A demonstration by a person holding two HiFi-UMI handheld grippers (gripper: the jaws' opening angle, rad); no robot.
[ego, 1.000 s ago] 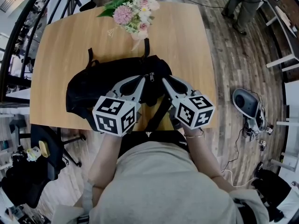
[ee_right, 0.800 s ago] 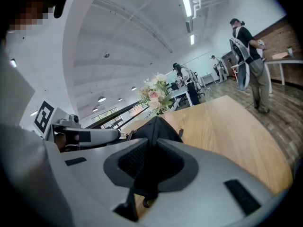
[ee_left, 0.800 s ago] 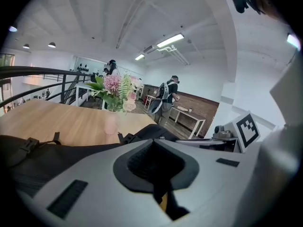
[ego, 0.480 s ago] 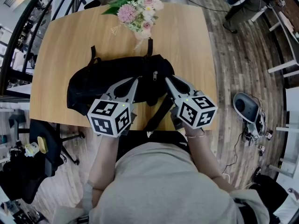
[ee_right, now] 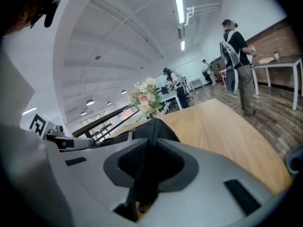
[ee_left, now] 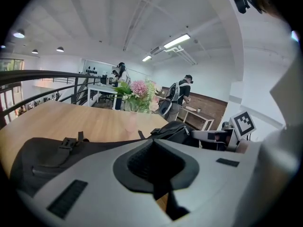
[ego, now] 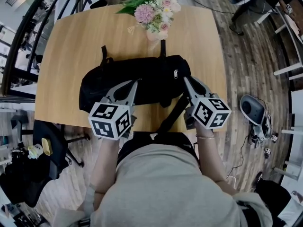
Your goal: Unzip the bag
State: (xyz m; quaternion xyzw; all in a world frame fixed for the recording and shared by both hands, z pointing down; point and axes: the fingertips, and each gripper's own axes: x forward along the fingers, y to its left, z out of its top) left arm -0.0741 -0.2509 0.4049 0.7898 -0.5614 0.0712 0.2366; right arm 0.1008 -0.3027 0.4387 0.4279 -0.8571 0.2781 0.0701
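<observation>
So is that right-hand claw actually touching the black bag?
Touching. The right gripper view shows a fold of the black bag pinched between the jaws of the right gripper, with no gap on either side.

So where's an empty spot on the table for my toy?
Biggest bare patch: the table's far left, between the flowers and the left edge, behind the bag. A smaller one: the far right corner, right of the flowers. The near edge is crowded with the left claw, the right claw and the bag's strap.
</observation>
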